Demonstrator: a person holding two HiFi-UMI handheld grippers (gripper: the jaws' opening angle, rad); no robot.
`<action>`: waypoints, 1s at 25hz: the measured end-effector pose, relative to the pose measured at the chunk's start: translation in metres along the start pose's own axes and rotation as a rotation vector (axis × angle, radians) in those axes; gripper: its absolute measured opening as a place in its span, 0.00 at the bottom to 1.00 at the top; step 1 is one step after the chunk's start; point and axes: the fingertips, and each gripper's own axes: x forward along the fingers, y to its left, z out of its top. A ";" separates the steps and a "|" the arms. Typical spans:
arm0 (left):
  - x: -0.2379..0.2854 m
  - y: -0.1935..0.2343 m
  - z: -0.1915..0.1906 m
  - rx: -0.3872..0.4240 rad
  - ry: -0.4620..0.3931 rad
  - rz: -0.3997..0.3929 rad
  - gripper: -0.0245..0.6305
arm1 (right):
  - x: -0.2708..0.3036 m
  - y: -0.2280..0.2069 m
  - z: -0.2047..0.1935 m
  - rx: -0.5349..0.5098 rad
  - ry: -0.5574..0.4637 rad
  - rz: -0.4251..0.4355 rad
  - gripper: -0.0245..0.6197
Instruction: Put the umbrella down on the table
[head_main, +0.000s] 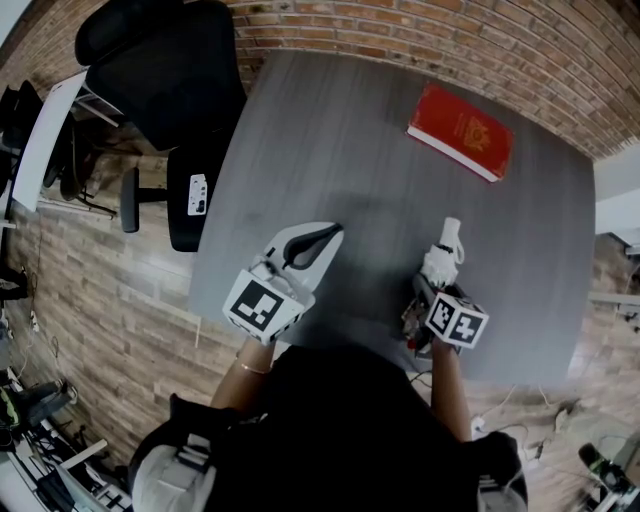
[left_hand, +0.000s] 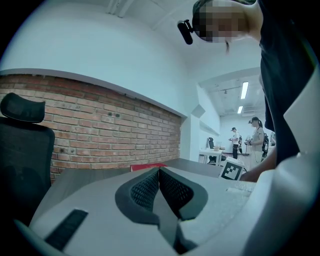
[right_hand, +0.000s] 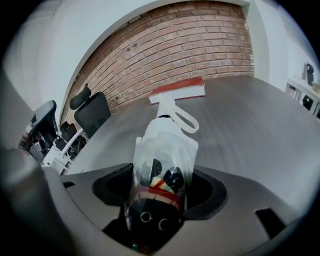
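Observation:
A folded umbrella (head_main: 443, 258) in a clear plastic sleeve, dark with red and yellow bands, has a white end with a loop strap. My right gripper (head_main: 432, 285) is shut on its dark body near the grey table's (head_main: 340, 130) front edge. In the right gripper view the umbrella (right_hand: 162, 165) sticks out between the jaws of the right gripper (right_hand: 159, 192), its white end pointing toward the book. Whether it touches the tabletop I cannot tell. My left gripper (head_main: 330, 235) hovers over the table's front left part, shut with nothing in it; in the left gripper view its ribbed pads (left_hand: 159, 180) meet.
A red book (head_main: 460, 131) lies at the table's far right, near the brick wall. A black office chair (head_main: 170, 80) stands off the table's left corner. In the left gripper view, people stand at desks in a room (left_hand: 245, 145) far behind.

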 end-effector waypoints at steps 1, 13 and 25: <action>-0.001 0.001 0.000 -0.001 0.000 0.003 0.04 | 0.001 -0.001 -0.001 0.002 0.001 -0.001 0.50; -0.001 0.002 -0.004 0.000 0.008 0.006 0.04 | 0.010 -0.009 -0.004 0.029 0.027 -0.021 0.51; 0.000 -0.002 -0.003 -0.020 0.000 0.001 0.04 | 0.009 -0.011 0.000 0.041 0.006 -0.024 0.53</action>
